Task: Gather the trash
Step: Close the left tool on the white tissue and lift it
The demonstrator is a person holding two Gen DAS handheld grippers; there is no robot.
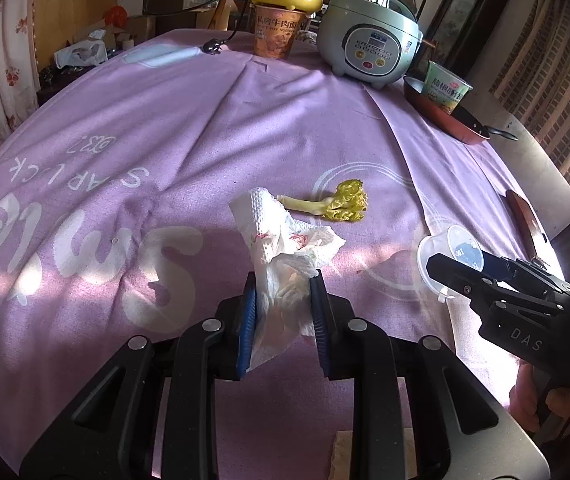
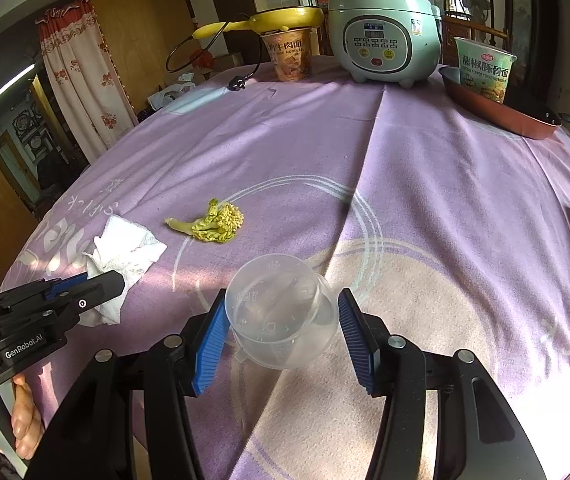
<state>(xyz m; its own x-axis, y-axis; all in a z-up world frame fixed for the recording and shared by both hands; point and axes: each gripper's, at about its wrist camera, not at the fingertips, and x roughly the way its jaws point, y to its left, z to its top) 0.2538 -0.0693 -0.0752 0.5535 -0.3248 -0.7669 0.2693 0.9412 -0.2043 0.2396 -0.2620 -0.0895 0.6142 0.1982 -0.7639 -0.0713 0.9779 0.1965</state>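
Crumpled white paper towel (image 1: 285,256) with a faint red print sits at the left, clamped between the blue pads of the left hand-held gripper (image 1: 283,312), its loose end spread on the purple-clothed tabletop (image 1: 189,128). Just beyond it lies a yellowed leafy vegetable scrap (image 2: 211,226), touching neither gripper. Further right, a clear plastic cup (image 2: 281,316) lies on its side between the parted pads of the right hand-held gripper (image 2: 283,338); the left pad touches it and the right one stands clear.
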